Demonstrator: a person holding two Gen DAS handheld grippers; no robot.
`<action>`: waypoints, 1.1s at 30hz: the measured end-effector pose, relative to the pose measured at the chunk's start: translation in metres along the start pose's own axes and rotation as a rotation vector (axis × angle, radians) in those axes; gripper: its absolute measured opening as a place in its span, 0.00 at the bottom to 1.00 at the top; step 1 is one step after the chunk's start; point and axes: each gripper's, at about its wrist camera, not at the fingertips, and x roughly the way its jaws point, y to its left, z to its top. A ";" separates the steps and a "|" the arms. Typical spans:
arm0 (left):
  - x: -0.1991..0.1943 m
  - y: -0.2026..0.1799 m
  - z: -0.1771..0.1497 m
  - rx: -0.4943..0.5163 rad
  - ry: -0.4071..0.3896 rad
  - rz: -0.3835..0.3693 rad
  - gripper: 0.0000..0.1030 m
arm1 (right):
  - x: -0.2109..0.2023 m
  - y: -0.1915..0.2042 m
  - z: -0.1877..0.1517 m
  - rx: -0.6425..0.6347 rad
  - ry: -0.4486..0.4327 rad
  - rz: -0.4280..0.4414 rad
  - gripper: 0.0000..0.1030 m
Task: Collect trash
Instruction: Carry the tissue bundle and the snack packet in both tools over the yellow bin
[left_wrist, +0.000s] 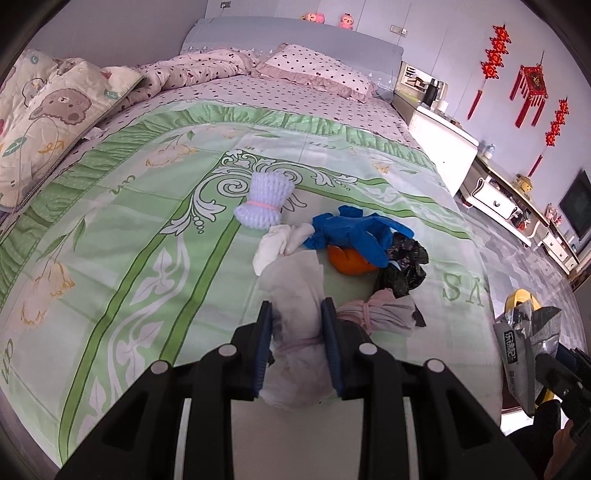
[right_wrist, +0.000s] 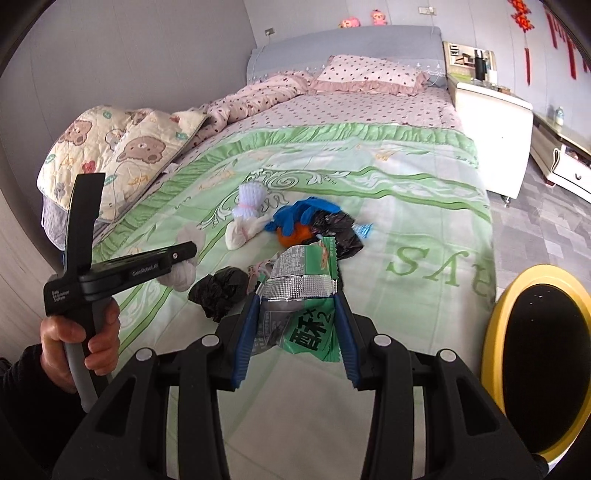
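My left gripper (left_wrist: 296, 314) is shut on a crumpled white paper wad (left_wrist: 295, 295), low over the green bedspread (left_wrist: 147, 221). My right gripper (right_wrist: 297, 299) is shut on a green and silver snack wrapper (right_wrist: 303, 295); the wrapper also shows in the left wrist view (left_wrist: 524, 343). On the bed lie a pile of trash: a blue glove (left_wrist: 354, 232), an orange peel (left_wrist: 351, 264), a black plastic bag (left_wrist: 404, 266), a white tissue (left_wrist: 280, 242), a pink-tied wad (left_wrist: 376, 314) and a white foam net (left_wrist: 264, 199). A yellow-rimmed bin (right_wrist: 539, 354) stands beside the bed on the right.
Folded bear-print quilt (left_wrist: 48, 110) lies at the bed's left. Pink dotted pillow (left_wrist: 317, 66) and duvet lie at the head. White nightstand (left_wrist: 443, 144) and cabinets (left_wrist: 517, 206) line the right wall. The left gripper body and hand (right_wrist: 85, 295) show in the right wrist view.
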 end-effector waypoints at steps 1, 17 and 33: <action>-0.004 -0.003 0.000 0.007 -0.007 -0.002 0.25 | -0.005 -0.003 0.001 0.007 -0.007 -0.001 0.38; -0.061 -0.073 0.007 0.125 -0.092 -0.077 0.25 | -0.085 -0.044 0.013 0.043 -0.137 -0.062 0.38; -0.090 -0.146 0.011 0.215 -0.129 -0.185 0.25 | -0.138 -0.090 0.016 0.082 -0.213 -0.130 0.38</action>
